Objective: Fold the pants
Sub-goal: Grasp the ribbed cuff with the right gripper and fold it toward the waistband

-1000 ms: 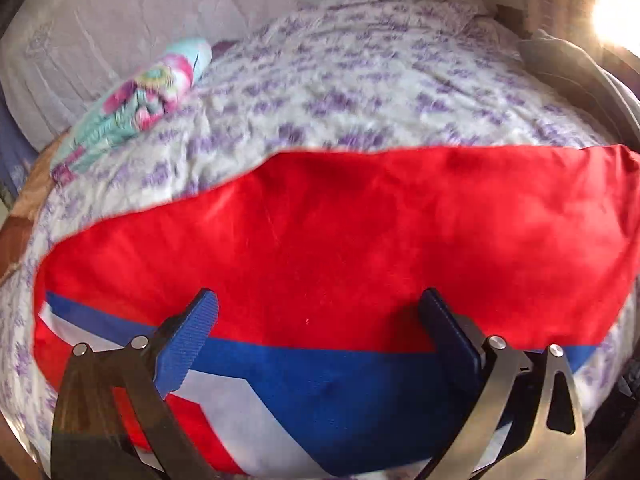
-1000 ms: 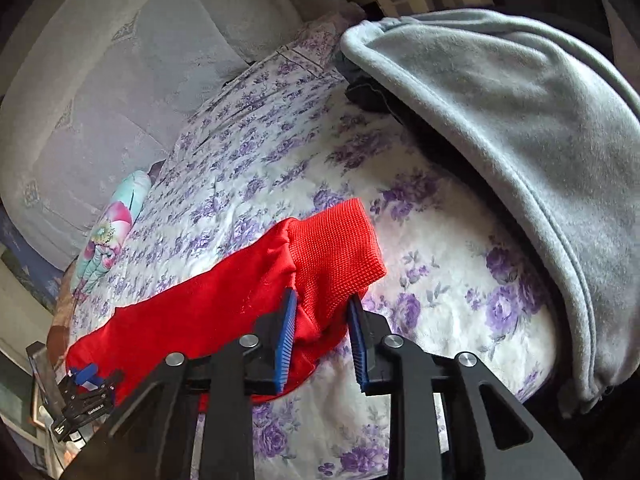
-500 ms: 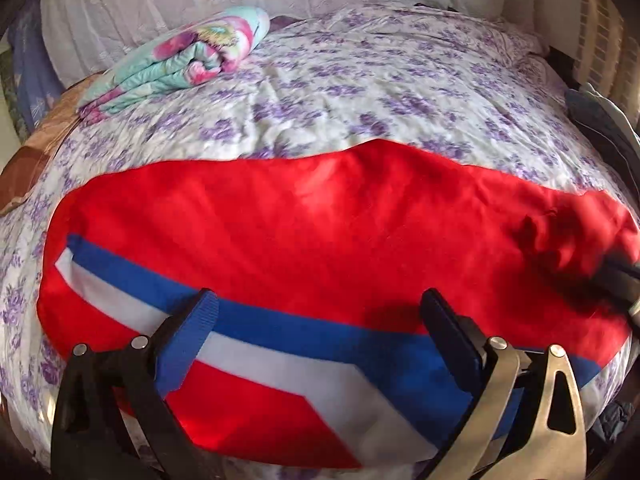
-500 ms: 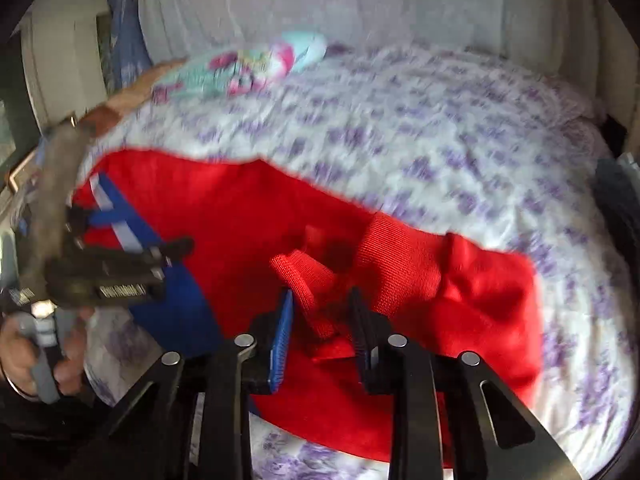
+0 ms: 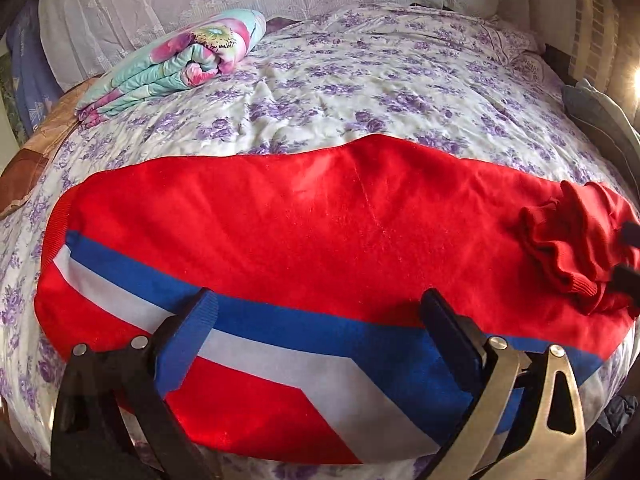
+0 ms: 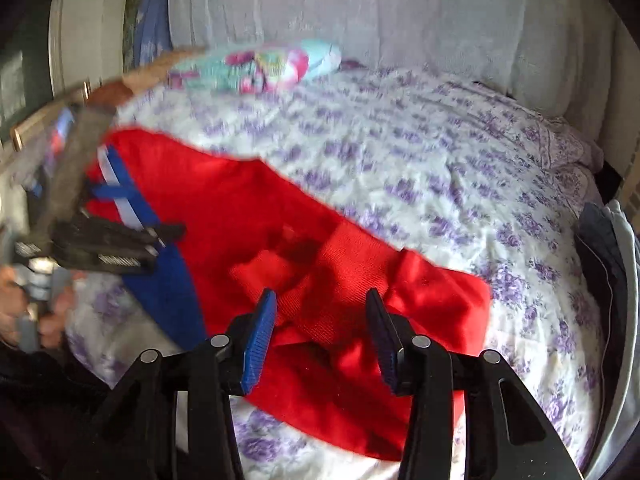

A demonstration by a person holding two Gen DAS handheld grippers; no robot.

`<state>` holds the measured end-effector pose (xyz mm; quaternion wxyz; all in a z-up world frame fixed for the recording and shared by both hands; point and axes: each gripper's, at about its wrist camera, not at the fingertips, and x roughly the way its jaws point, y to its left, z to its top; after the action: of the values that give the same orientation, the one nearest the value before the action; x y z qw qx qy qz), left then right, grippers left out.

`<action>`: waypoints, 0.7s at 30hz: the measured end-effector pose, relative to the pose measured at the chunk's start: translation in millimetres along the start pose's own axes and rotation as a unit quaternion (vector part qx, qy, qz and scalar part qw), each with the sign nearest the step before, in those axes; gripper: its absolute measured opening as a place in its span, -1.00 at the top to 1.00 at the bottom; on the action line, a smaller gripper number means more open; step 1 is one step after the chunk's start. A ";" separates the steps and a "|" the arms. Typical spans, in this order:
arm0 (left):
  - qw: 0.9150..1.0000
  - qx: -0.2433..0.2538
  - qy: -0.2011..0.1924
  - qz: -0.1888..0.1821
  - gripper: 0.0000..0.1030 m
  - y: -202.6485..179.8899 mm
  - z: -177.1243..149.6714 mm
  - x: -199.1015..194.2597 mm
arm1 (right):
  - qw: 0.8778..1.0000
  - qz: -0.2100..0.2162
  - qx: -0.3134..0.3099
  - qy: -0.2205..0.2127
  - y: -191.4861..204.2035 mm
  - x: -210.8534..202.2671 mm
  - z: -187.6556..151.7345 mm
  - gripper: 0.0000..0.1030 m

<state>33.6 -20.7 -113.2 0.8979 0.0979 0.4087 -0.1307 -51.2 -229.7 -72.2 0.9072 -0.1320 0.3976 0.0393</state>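
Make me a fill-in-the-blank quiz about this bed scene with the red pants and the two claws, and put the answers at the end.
1. The red pants lie on a bedspread printed with ____ flowers.
2. Beside the blue stripe on the pants runs a ____ stripe.
3. The left claw and the right claw both have their jaws ____.
4. The rolled floral blanket lies near the ____ end of the bed.

Answers: purple; white; open; far
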 end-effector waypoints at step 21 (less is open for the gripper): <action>1.000 -0.007 -0.001 -0.001 -0.92 4.2 -0.5 1.5 | 0.987 0.154 0.029 0.026 24.2 25.5 19.6 0.84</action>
<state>35.5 -16.9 -114.4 0.8989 0.0909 0.4087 -0.1290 -24.2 -202.0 -83.3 0.8831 -0.0442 0.4377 0.1632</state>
